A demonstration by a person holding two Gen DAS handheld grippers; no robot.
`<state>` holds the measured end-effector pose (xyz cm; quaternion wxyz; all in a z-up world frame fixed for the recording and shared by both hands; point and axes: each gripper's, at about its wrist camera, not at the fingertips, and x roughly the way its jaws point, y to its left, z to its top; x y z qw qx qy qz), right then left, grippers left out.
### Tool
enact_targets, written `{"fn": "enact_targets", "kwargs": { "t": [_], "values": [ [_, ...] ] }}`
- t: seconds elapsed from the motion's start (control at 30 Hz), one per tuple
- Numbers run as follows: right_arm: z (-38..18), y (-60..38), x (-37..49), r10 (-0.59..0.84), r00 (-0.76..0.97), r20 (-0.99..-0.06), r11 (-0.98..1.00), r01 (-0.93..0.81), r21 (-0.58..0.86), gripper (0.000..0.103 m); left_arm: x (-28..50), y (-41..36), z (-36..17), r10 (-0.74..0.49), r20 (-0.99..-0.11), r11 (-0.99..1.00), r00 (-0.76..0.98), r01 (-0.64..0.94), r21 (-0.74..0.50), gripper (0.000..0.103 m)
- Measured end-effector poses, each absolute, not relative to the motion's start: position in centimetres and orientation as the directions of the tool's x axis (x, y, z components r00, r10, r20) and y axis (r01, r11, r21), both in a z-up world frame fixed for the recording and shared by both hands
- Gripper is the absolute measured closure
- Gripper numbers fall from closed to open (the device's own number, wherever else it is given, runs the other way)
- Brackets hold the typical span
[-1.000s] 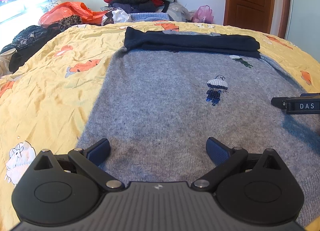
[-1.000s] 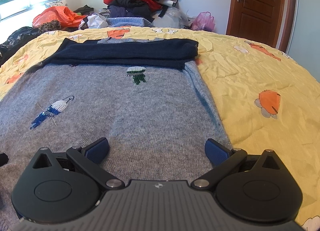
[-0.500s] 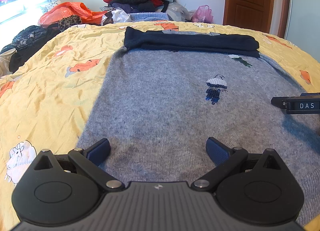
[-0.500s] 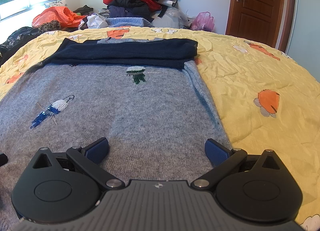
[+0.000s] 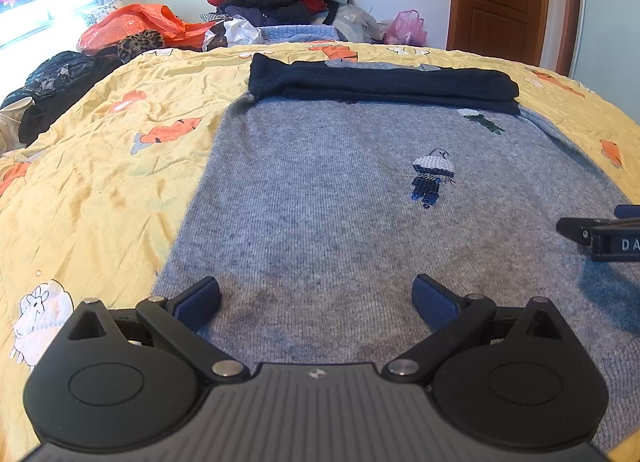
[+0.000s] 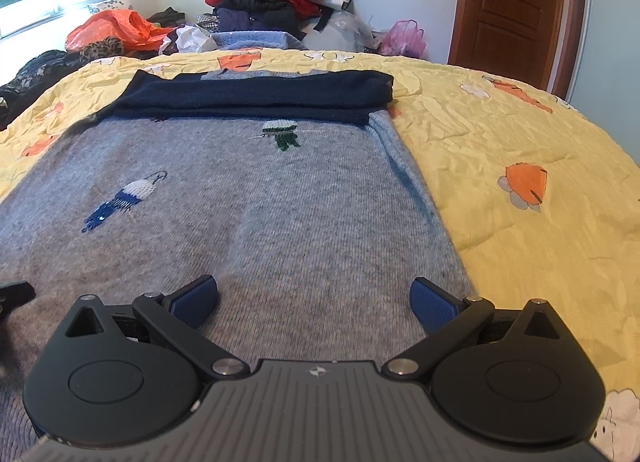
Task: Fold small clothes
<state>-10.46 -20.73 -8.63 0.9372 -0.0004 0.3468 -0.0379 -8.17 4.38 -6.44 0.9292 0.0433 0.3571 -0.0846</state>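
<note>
Grey sweater (image 5: 320,198) was found laid flat on the bed (image 5: 100,166), navy sleeves (image 5: 380,82) already folded across the far end. Step in hand was judged to be the lengthwise fold, near hem not yet gripped. Left gripper (image 5: 316,302) was held low over the near-left part of the sweater, jaws wide open, nothing held. Right gripper (image 6: 314,300) was positioned likewise nr the sweater's right edge, jaws wide open, empty. Next move was judged to require both to be lowered onto the hem and closed together.
</note>
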Motion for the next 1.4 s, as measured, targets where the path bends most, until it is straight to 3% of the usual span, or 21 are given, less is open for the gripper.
{"fn": "enact_targets", "kwargs": {
  "t": [1.4],
  "values": [
    [-8.4, -19.8, -18.1, -0.020, 0.767, -0.641, 1.000, 0.005, -0.025, 0.000, -10.9, 4.0, -6.0, -0.119, -0.680, 0.977, 0.723, 0.206, 0.048, 0.000]
  ]
}}
